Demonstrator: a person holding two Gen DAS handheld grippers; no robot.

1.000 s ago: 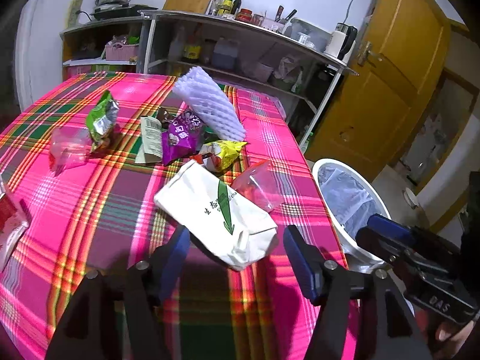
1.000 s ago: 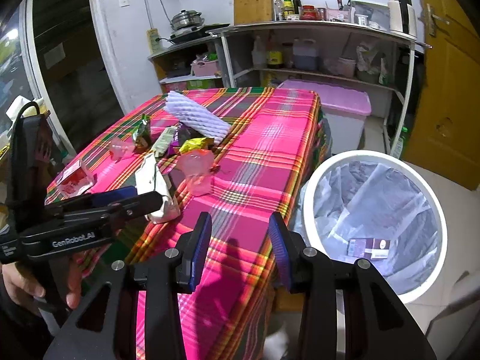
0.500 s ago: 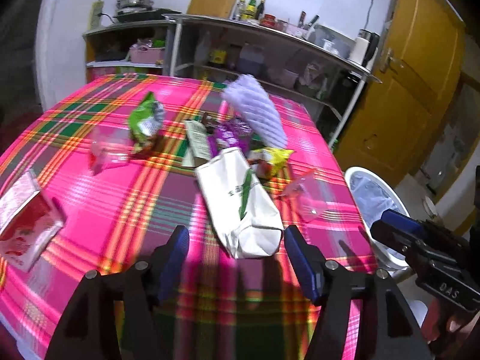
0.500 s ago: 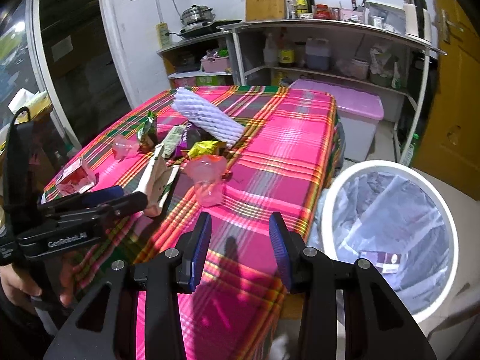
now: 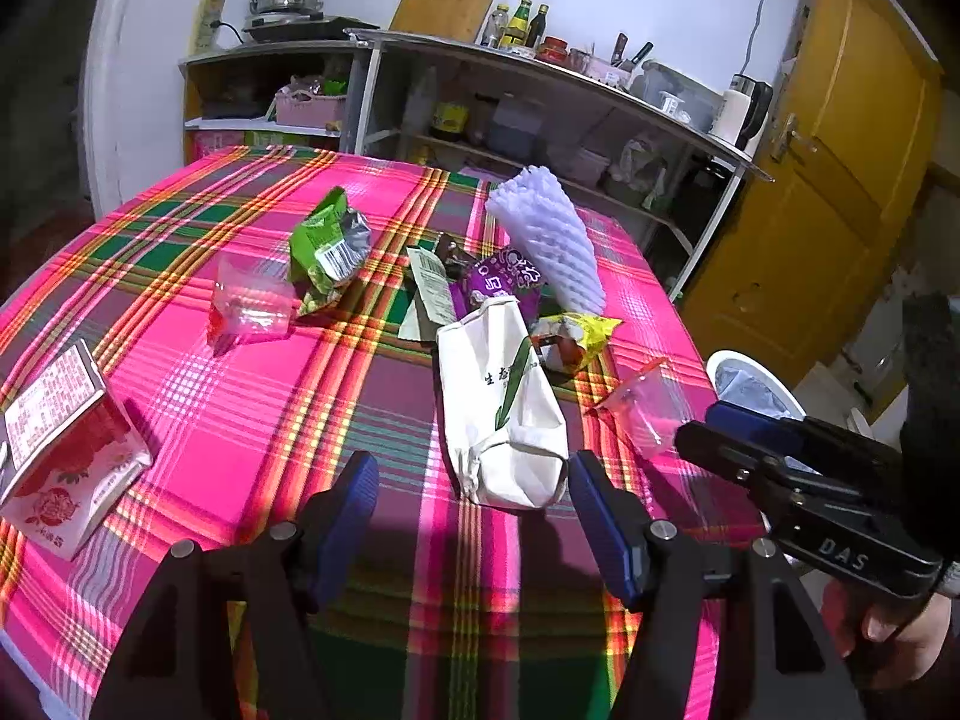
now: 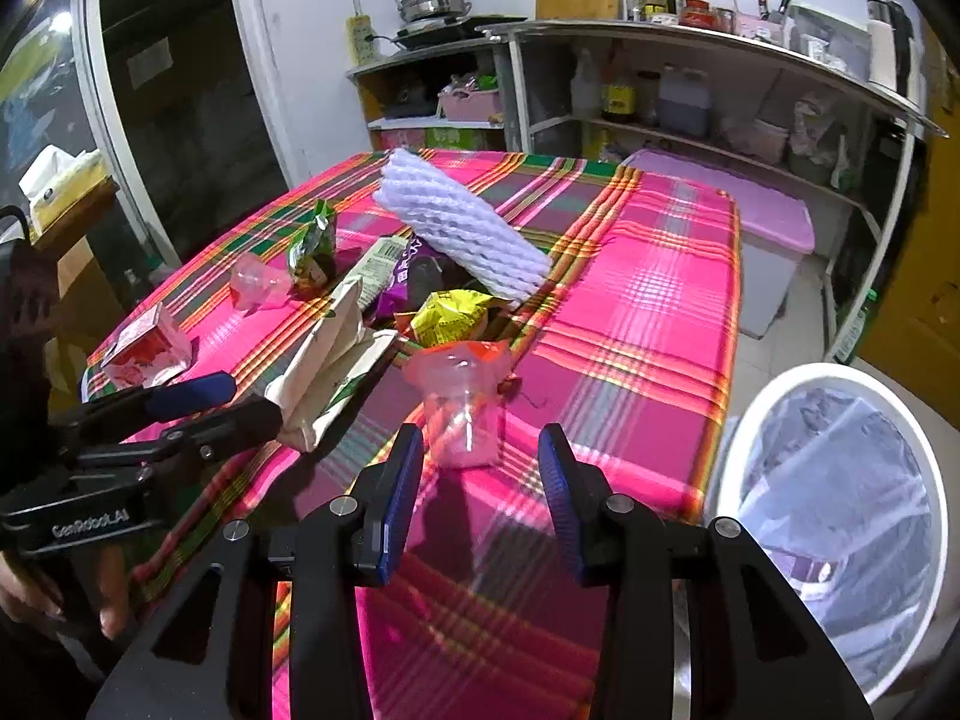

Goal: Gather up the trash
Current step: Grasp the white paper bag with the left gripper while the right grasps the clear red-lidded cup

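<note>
L gripper (image 5: 474, 510): jaws apart, nothing between the blue pads; hangs over near edge of table, w/ the white paper bag just ahead of the gap
R gripper (image 6: 480, 483): jaws apart, empty; clear pinkish plastic cup sits just beyond the tips, not touched
White paper bag w/ green print (image 5: 504, 414): lies flat on the cloth, long axis running away from L gripper, near end crumpled
Clear plastic cup w/ orange-red torn lid (image 6: 465, 405): upright-ish near table's right edge, beside the bag
Other trash: yellow snack wrapper (image 6: 450, 315), purple wrapper (image 5: 501, 279), green foil packet (image 5: 327, 246), 2nd clear cup (image 5: 252, 306), red-and-white carton (image 5: 60, 438) at left edge, white foam mesh sleeve (image 6: 462, 225) lying across the middle
Table: pink/green plaid cloth (image 6: 636, 312)
Bin: white round bin w/ clear liner (image 6: 834, 498) on the floor just off table's right corner; a small dark box lies in it
Background: metal shelves w/ bottles and pots (image 6: 690, 78); yellow wooden door (image 5: 828, 180)
</note>
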